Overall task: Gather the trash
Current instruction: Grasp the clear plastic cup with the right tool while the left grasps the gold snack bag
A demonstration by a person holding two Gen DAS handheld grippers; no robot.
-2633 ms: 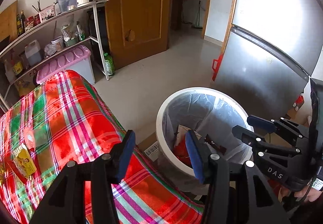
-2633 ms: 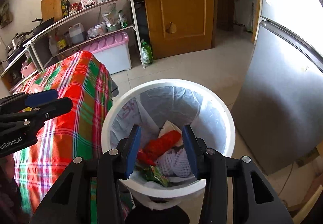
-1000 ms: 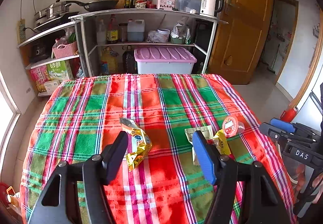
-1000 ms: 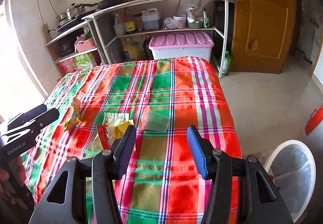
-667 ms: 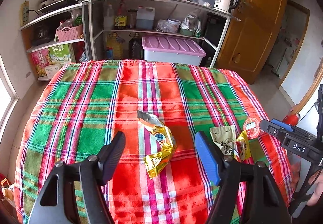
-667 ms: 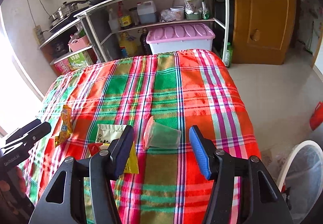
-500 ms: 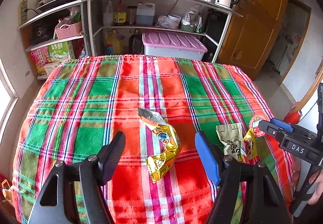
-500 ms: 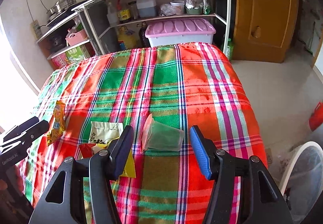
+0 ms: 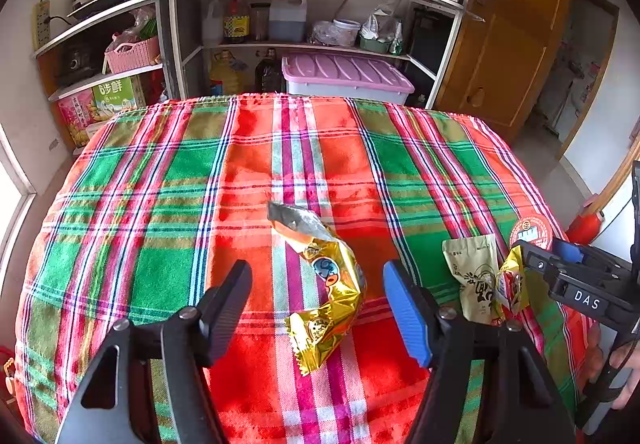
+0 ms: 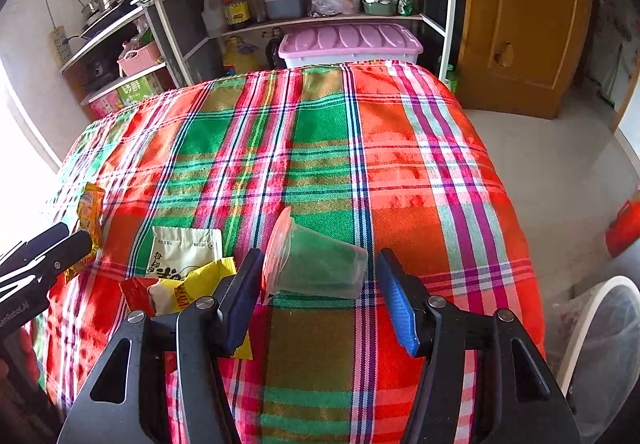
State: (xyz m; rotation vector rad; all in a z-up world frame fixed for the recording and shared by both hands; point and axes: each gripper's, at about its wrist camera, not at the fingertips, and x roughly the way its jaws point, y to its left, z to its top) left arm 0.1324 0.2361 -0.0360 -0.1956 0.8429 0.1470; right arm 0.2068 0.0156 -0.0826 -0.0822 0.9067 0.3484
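Since a second before, both my grippers had dropped closer to the plaid tablecloth (image 9: 168,204). My left gripper (image 9: 316,300) had its jaws apart but closing, the gold snack wrapper (image 9: 324,284) lying flat between them, pads not touching it. My right gripper (image 10: 316,296) stood apart around the clear plastic cup (image 10: 316,264), which lay on its side, untouched. A pale green packet (image 10: 184,252) and a yellow-red wrapper (image 10: 192,284) lay just left of the cup. The white bin (image 10: 592,332) stood on the floor at the right.
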